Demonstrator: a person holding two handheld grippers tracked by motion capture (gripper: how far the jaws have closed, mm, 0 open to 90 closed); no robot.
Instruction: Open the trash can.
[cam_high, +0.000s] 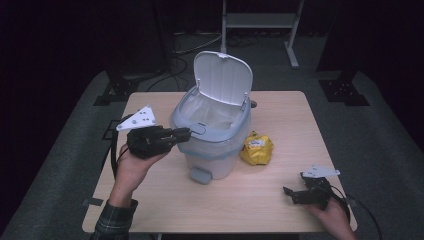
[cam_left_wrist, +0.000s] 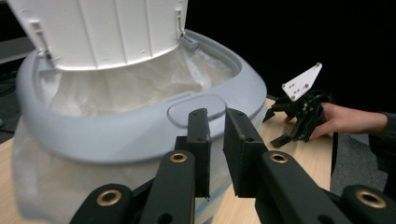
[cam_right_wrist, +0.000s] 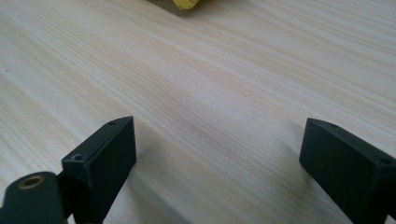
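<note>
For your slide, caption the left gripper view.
Left gripper, jaws slightly apart, at the lined grey plastic bin's rim.

You are in a dim lab: carpeted floor around the wooden table (cam_high: 280, 107), cables (cam_high: 187, 47) and a metal stand frame (cam_high: 260, 22) behind it.

Yellow packet (cam_right_wrist: 183, 3) cut off by top edge.
</note>
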